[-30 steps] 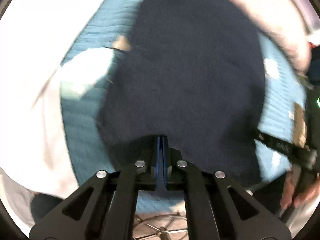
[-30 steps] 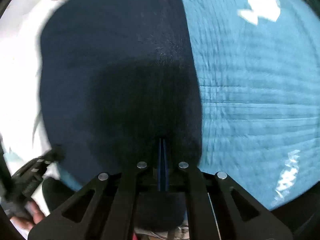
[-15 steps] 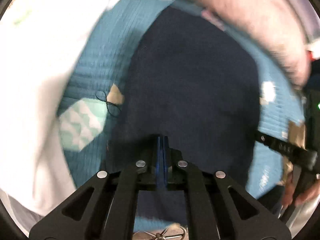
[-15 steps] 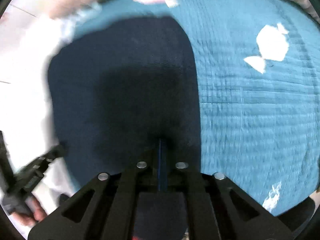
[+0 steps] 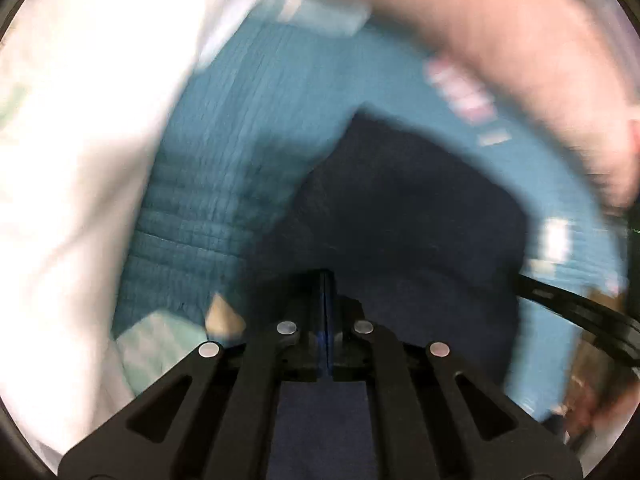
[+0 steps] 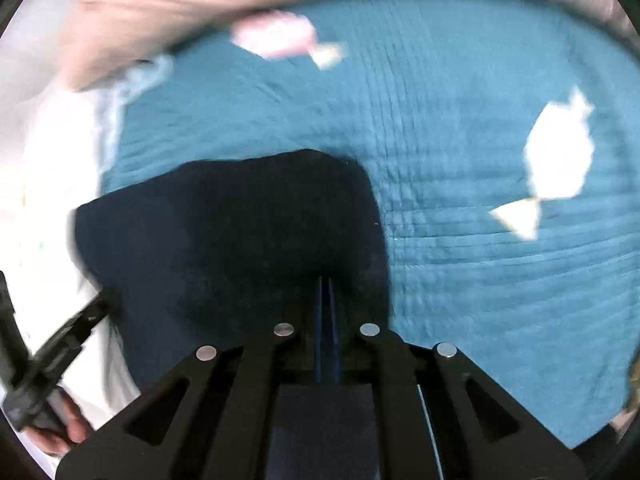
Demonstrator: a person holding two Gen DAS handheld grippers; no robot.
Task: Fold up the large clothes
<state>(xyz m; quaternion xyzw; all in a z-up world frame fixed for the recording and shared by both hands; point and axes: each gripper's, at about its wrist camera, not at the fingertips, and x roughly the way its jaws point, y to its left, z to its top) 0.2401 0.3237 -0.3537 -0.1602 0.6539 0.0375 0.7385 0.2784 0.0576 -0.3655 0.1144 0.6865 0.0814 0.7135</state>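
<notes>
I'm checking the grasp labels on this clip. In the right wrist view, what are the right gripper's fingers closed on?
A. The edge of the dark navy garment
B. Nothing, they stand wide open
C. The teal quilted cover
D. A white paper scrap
A: the right gripper is shut, with the dark navy garment running up between its fingers, above the teal cover.

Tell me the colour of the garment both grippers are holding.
Dark navy garment, plain with no pattern, lying over a teal quilt; clearest in the right wrist view.

Both wrist views smear with motion blur, worst toward the fisheye rims. White sheet [image 5: 72, 168] blows out on the left. Dark garment [image 6: 240, 248] swallows detail; a soft shadow pools at each near edge.
</notes>
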